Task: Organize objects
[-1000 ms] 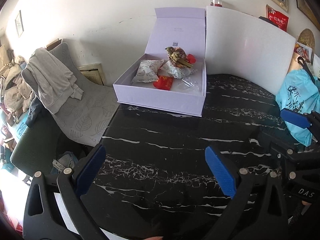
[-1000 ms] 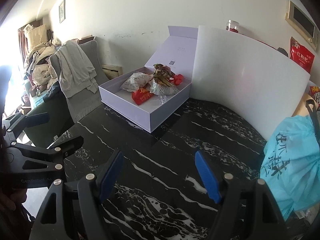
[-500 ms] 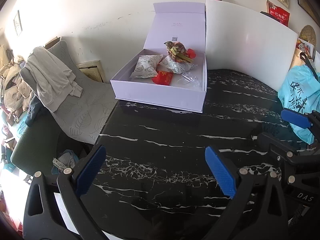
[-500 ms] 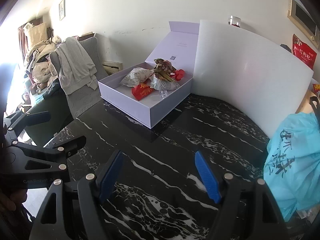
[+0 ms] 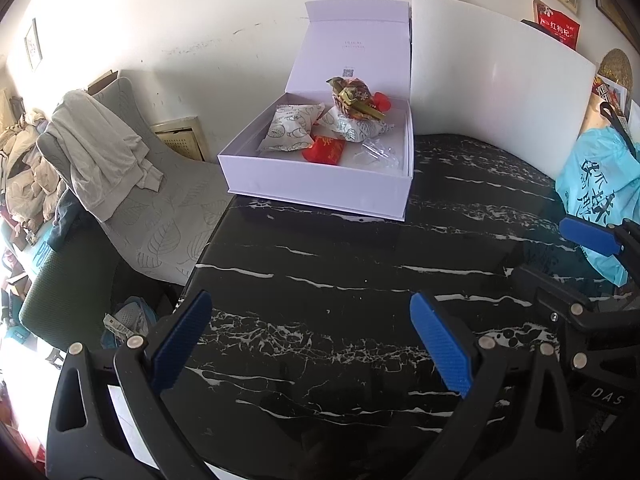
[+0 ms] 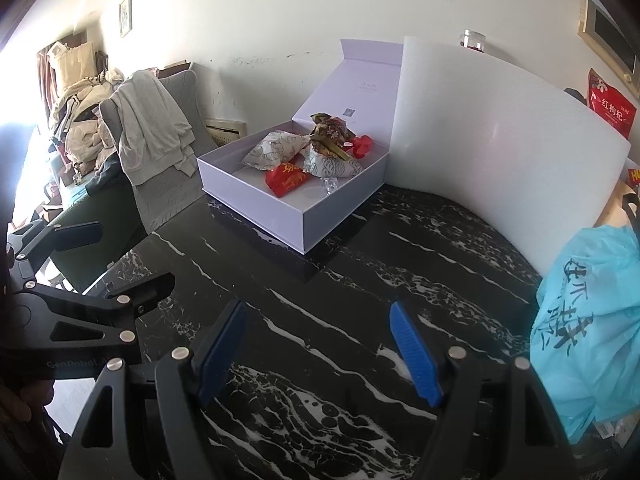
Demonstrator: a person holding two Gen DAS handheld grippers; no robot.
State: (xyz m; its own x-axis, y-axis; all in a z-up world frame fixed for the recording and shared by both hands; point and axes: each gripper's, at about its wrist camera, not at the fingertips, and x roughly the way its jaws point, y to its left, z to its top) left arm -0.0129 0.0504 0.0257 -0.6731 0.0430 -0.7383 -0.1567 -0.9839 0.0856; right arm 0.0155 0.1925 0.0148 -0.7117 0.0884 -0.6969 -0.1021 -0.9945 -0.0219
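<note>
Across the black marble surface (image 5: 340, 264) from me sits one white box (image 5: 320, 188), its lid (image 5: 352, 60) standing open against the wall. Everything I can count lies inside it: two pale patterned packets (image 5: 290, 128), one flat and one (image 5: 356, 126) bunched up beside it; one red packet (image 5: 324, 150) between them toward the front wall; one gold-and-brown wrapped bundle (image 5: 352, 94) sitting on top of the bunched packet; one small red piece (image 5: 380, 102) just behind that bundle; and one crumpled bit of clear plastic (image 5: 378, 152) near the right wall.

Nothing lies loose on the bare marble between the box and me.

My left gripper (image 5: 310, 344) hangs over the near edge of the surface, jaws spread wide with nothing between the two blue pads. My right gripper (image 6: 316, 348) does the same beside it, jaws apart and empty, well short of the box.

One white board (image 6: 500, 152) stands curved on edge just right of the box. One light-blue plastic bag (image 6: 588, 320) with dark characters rests at the right end of the surface. One grey chair (image 5: 132, 200), with one pale garment (image 5: 100, 152) draped over its back, stands off the left edge.
</note>
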